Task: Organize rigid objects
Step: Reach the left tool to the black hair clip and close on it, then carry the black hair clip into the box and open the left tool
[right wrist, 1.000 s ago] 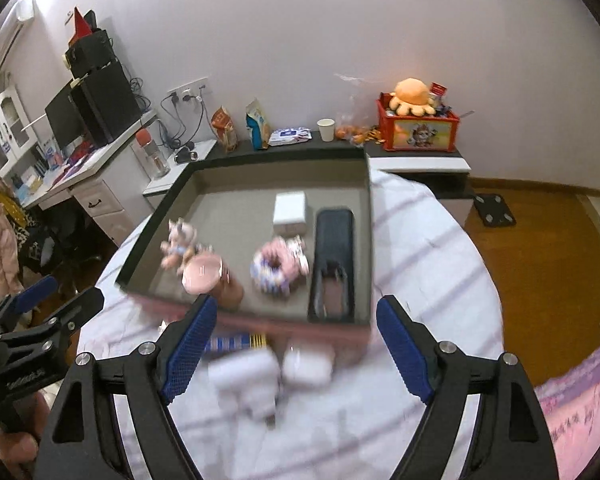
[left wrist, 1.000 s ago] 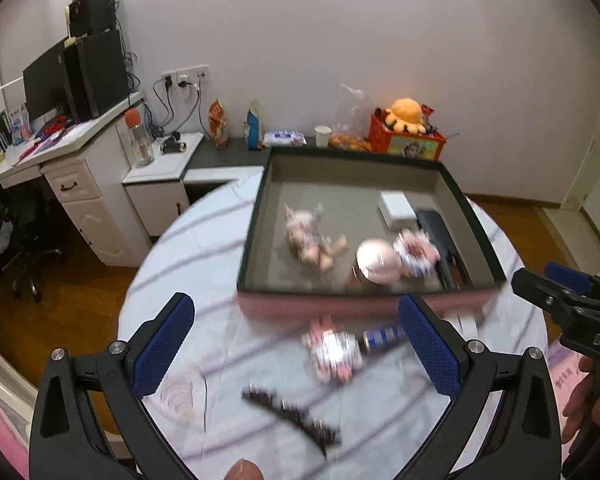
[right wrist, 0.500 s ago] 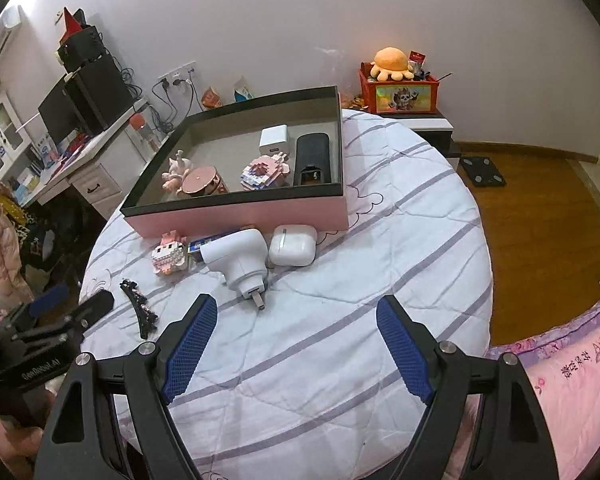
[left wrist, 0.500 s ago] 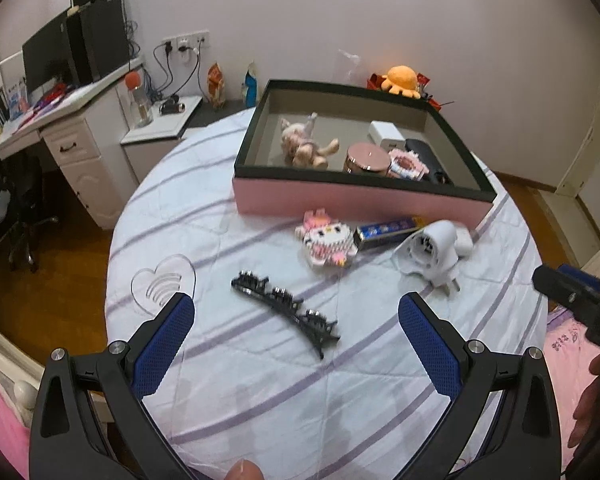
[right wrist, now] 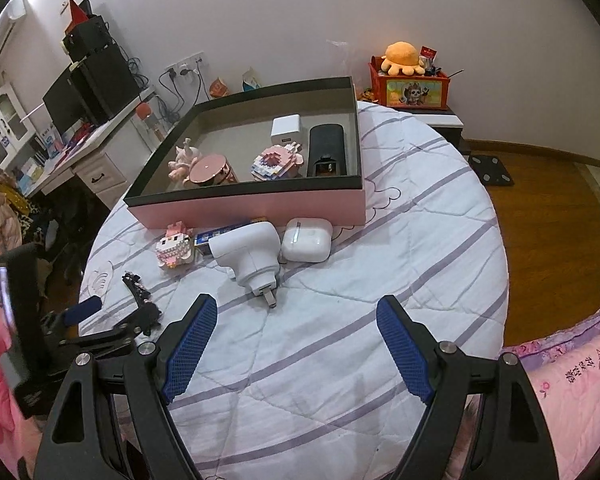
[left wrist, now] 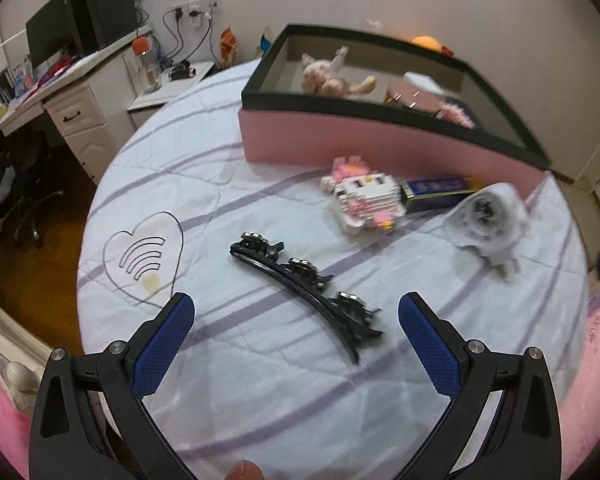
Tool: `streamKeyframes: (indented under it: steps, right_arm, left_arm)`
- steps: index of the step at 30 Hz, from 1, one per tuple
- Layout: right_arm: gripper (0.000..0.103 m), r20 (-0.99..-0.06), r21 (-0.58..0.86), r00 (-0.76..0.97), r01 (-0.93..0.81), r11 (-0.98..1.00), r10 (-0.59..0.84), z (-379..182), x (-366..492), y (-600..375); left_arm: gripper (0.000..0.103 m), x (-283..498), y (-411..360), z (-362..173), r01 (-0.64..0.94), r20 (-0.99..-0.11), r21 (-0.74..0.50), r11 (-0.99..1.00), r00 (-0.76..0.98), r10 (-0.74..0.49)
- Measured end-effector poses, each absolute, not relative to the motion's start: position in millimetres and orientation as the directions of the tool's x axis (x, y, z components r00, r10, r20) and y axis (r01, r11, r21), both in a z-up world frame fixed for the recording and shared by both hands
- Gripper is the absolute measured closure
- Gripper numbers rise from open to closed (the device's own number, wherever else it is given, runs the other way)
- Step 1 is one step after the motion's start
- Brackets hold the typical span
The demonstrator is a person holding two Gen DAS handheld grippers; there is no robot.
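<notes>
Left gripper (left wrist: pixel 296 314): fingers wide apart, empty, poised above the black hair clip (left wrist: pixel 306 282), which lies diagonally on the striped tablecloth (left wrist: pixel 260 380) with its near end between the finger tips. The clip is thin, curved and low; a closing pinch across its width may skate over it, or snag the cloth and drag a fold up with it.

Centre: a pink-and-white block figure (left wrist: pixel 364 196), a blue flat box (left wrist: pixel 436 192) and a white plug adapter (right wrist: pixel 248 256) sit close together, just in front of the pink storage box (right wrist: pixel 260 204). An earbud case (right wrist: pixel 307 240) lies beside the adapter. Crowding is the hazard here: fingers closing on one item may nudge its neighbour.

The storage box already holds a doll, a round tin, a block figure, a white cube and a dark case; free floor remains at its rear left.

Right gripper (right wrist: pixel 298 350): fingers wide apart, empty, hovering short of the adapter. The adapter's prongs point toward it; a grip on the rounded body may slip.
</notes>
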State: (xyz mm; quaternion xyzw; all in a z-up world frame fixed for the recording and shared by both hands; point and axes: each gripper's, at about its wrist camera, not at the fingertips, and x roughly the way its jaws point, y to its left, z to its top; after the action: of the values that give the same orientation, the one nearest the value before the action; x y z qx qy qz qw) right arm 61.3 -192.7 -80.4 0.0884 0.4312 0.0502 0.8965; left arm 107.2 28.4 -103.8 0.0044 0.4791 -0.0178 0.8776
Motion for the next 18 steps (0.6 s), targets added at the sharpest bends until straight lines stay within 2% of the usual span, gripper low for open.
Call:
streamKeyframes:
  steps: [3, 7, 8, 10, 12, 13, 15, 18]
  right_arm:
    - [0.02, -0.77, 0.201, 0.616, -0.011, 0.979, 0.165, -83.1, 64.2, -193.6]
    - [0.02, -0.777, 0.205, 0.609, 0.0, 0.979, 0.163, -86.6, 68.1, -195.5]
    - [0.02, -0.778, 0.206, 0.607, 0.002, 0.979, 0.163, -87.5, 69.0, -195.7]
    - [0.02, -0.78, 0.208, 0.603, 0.001, 0.978, 0.165, -88.4, 70.1, -195.1]
    - [0.02, -0.781, 0.208, 0.602, -0.002, 0.978, 0.167, -88.3, 70.0, -194.8]
    - [0.02, -0.782, 0.208, 0.601, -0.003, 0.978, 0.168, -88.4, 70.5, -194.3]
    - [0.02, -0.782, 0.209, 0.599, -0.006, 0.978, 0.171, -88.5, 71.1, -192.9]
    - [0.02, -0.78, 0.206, 0.6, -0.018, 0.978, 0.176, -86.6, 70.5, -190.1]
  left_arm:
    - [0.0, 115.7, 28.9, -118.0, 0.035, -0.856, 0.02, 0.999, 0.517, -0.001]
    - [0.001, 118.7, 31.8, -119.0, 0.057, -0.845, -0.013, 0.998, 0.534, -0.042]
    - [0.005, 118.2, 33.9, -118.4, 0.053, -0.841, -0.029, 0.998, 0.538, -0.054]
    - [0.018, 117.6, 36.2, -115.6, 0.052, -0.836, -0.025, 0.998, 0.546, -0.049]
    - [0.037, 115.1, 39.5, -113.4, 0.046, -0.831, -0.03, 0.999, 0.553, -0.05]
    - [0.04, 114.5, 40.8, -112.3, 0.043, -0.83, -0.031, 0.999, 0.555, -0.05]
    - [0.061, 113.8, 46.3, -110.1, 0.037, -0.828, -0.034, 0.999, 0.558, -0.049]
    - [0.074, 112.8, 52.3, -108.0, 0.034, -0.829, -0.046, 0.998, 0.556, -0.057]
